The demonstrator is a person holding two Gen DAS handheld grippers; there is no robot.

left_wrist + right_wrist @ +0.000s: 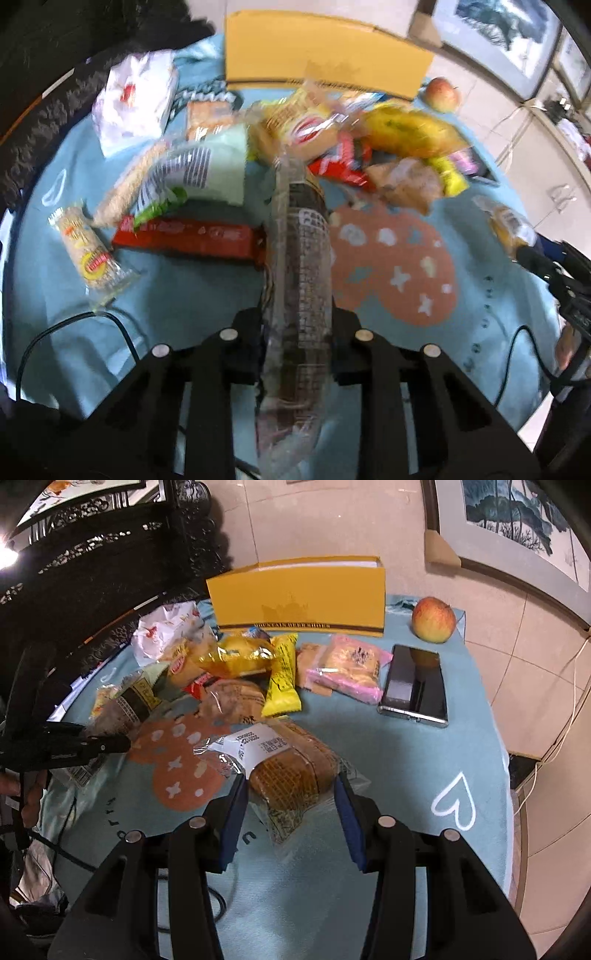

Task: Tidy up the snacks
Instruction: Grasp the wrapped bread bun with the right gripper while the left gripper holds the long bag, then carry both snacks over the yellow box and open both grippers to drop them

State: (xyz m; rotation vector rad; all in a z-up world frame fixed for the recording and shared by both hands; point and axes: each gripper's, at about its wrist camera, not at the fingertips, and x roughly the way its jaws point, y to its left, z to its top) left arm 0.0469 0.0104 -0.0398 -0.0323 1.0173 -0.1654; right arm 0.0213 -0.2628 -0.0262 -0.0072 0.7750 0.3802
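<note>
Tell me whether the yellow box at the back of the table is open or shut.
Cannot tell. The yellow box stands upright on its long edge, and only its front face shows in the right wrist view; no opening is visible.

It looked like a home's living or dining room: a round table under a pale blue cartoon-print cloth (424, 775), carved dark wooden furniture (110, 554) behind its far left edge, framed ink paintings (517, 524) leaning against the wall, and a glossy beige tiled floor (535, 672).

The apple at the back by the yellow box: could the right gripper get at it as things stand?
Probably not yet: the right gripper has its jaws closed on a wrapped cake. The path itself looks free, though the apple sits beyond the phone.
</note>
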